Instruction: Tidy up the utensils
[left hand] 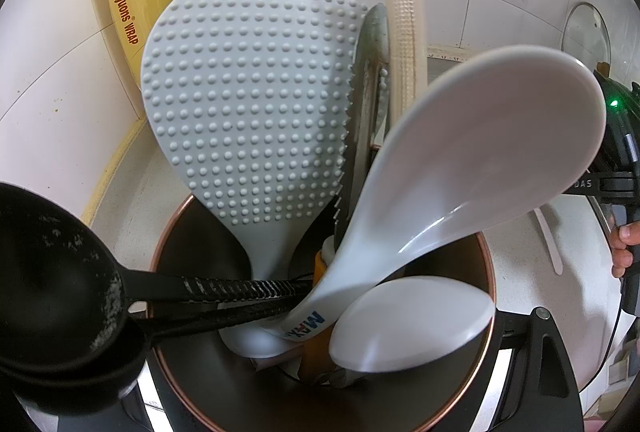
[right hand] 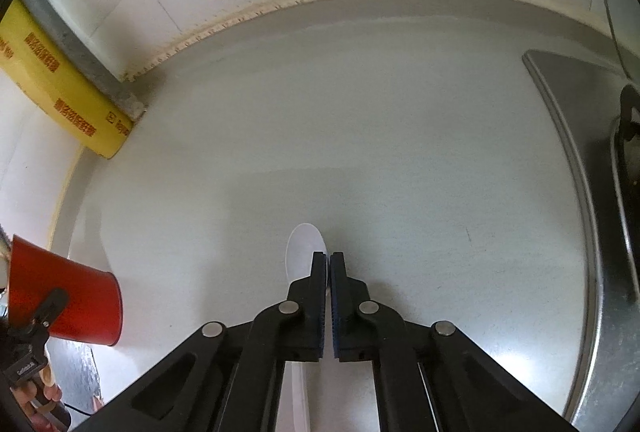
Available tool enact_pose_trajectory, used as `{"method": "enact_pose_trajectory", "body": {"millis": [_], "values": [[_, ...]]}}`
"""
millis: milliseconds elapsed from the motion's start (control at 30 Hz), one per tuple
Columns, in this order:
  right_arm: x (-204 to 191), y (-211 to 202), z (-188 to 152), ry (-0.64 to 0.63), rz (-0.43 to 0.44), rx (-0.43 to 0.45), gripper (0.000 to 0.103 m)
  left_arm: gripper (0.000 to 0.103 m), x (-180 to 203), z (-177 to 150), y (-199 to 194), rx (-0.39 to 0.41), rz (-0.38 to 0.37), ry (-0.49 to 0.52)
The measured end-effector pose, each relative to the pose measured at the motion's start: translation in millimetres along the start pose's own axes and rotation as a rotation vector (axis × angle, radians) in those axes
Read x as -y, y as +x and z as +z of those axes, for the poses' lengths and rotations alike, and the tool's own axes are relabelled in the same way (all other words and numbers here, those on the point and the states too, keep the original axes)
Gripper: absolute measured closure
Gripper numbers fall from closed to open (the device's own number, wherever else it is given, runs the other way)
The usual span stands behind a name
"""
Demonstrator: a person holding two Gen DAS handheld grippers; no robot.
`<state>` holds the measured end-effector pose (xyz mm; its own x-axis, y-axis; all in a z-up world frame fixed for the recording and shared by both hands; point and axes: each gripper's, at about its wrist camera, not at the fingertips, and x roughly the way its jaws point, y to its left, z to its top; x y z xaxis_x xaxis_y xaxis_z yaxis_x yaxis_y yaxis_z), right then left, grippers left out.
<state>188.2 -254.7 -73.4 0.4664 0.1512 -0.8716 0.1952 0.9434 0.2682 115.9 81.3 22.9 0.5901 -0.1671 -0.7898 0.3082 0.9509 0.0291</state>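
Red cup (right hand: pixel 66 300), copper rim: upright grey dotted paddle (left hand: pixel 248 91), white spoons (left hand: pixel 480 151), black ladle (left hand: pixel 52 252). One white spoon (right hand: pixel 302 252) flat on counter.

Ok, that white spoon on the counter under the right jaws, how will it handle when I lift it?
The white spoon looks thin and smooth, so it is probably light, fairly stiff and maybe slippery. The right gripper sits near its bowl end, so the handle could swing down. Lying flat, it seems unlikely to roll.
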Motion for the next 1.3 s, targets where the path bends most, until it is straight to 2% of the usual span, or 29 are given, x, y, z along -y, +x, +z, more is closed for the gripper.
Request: {"method": "enact_pose_trajectory", "body": {"millis": [267,367,600,933,1133,1300], "values": [[-6,-36,-3,-0.007,0.007,0.078,0.101,0.013,0,-2,2,-0.013,-0.008,-0.007],[-16,-62,2,-0.009,0.032,0.162,0.101,0.013,1,-3,3,-0.015,-0.005,-0.005],[-68,-109,16,-0.083,0.137,0.355,0.101,0.013,2,-6,1,-0.011,-0.006,-0.008],[-148,-138,27,-0.207,0.328,0.48,0.101,0.013,-3,-7,3,-0.01,-0.011,-0.005],[-199,-152,32,-0.325,0.436,0.555,0.101,0.013,-7,-7,2,-0.01,-0.012,-0.004],[-240,-151,35,-0.424,0.49,0.585,0.101,0.013,-8,-8,1,-0.01,-0.013,-0.003]]}}
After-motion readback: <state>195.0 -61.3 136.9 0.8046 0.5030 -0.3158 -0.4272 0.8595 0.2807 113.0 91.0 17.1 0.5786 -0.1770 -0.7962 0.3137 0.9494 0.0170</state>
